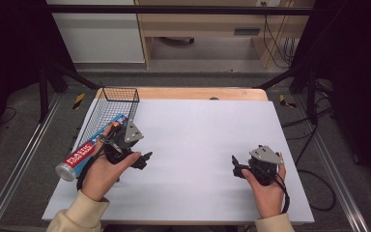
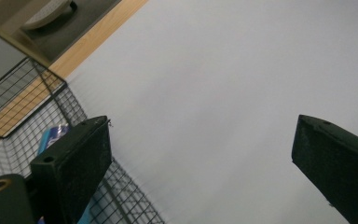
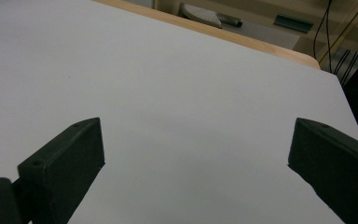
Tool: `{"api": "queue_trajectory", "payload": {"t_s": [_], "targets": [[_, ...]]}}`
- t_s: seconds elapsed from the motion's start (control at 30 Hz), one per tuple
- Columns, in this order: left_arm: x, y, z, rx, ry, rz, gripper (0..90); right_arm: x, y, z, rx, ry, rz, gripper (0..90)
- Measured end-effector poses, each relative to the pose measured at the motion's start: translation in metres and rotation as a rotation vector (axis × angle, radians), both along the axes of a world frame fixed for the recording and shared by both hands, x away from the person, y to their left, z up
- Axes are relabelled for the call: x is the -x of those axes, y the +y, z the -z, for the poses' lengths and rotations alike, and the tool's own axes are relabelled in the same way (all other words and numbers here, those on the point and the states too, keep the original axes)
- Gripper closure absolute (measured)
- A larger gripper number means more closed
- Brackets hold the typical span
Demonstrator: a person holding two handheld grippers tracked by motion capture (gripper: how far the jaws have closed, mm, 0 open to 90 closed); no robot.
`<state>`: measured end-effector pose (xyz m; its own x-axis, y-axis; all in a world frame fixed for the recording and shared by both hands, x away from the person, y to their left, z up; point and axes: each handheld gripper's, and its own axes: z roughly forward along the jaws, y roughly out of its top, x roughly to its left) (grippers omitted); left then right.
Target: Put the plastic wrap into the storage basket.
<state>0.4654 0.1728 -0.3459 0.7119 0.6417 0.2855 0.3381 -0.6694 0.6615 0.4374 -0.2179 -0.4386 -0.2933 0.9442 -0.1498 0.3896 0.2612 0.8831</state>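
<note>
A black wire basket (image 1: pixel 110 108) stands at the left edge of the table. A long blue and red box of plastic food wrap (image 1: pixel 89 149) lies in it and sticks out of its near end toward me. My left gripper (image 1: pixel 143 160) is just right of that box, over the white table top, open with nothing between its jaws. In the left gripper view the open left gripper (image 2: pixel 200 158) frames bare white surface, with the basket (image 2: pixel 23 98) and the blue box (image 2: pixel 51 135) behind the left jaw. My right gripper (image 1: pixel 236 166) is open and empty at the near right, and the right gripper (image 3: pixel 196 158) looks over bare table.
The white sheet (image 1: pixel 203 140) covers the table, with a wooden edge (image 1: pixel 198 93) along the far side. Metal rails run down both sides. Behind the table are a wooden desk (image 1: pixel 203 24) and hanging cables (image 1: pixel 275 43).
</note>
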Motion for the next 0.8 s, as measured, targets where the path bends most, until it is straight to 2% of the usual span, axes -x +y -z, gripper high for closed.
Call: {"api": "queue_trajectory", "payload": {"t_s": [0.17, 0.3, 0.4, 0.5, 0.53, 0.63, 0.67, 0.73, 0.8], "targets": [[0.0, -0.007, -0.002, 0.055, -0.034, 0.053, 4.9, 0.006, -0.006, -0.001, 0.002, -0.002, 0.013, 3.8], [-0.005, -0.013, -0.004, 0.143, -0.068, 0.1, 5.0, 0.01, -0.013, -0.001, 0.003, -0.001, 0.029, 3.8], [-0.01, -0.022, -0.001, 0.208, -0.064, 0.142, 5.1, 0.012, -0.018, 0.0, 0.001, -0.002, 0.049, 4.1], [-0.016, -0.036, 0.006, 0.221, -0.107, 0.193, 5.4, 0.014, -0.021, -0.001, -0.004, -0.004, 0.069, 5.2], [-0.017, -0.04, 0.007, 0.225, -0.105, 0.203, 5.4, 0.016, -0.021, -0.002, -0.014, -0.008, 0.074, 5.2], [-0.023, -0.047, 0.011, 0.329, -0.091, 0.202, 5.4, 0.02, -0.022, -0.004, -0.008, -0.013, 0.074, 5.2], [-0.024, -0.049, 0.013, 0.342, -0.097, 0.199, 5.4, 0.021, -0.023, -0.004, -0.006, -0.016, 0.069, 5.2], [-0.026, -0.051, 0.016, 0.33, -0.123, 0.196, 5.4, 0.025, -0.024, -0.003, -0.013, -0.013, 0.067, 5.1], [-0.025, -0.053, 0.019, 0.333, -0.124, 0.2, 5.3, 0.027, -0.024, -0.003, -0.015, -0.014, 0.064, 5.1]]}}
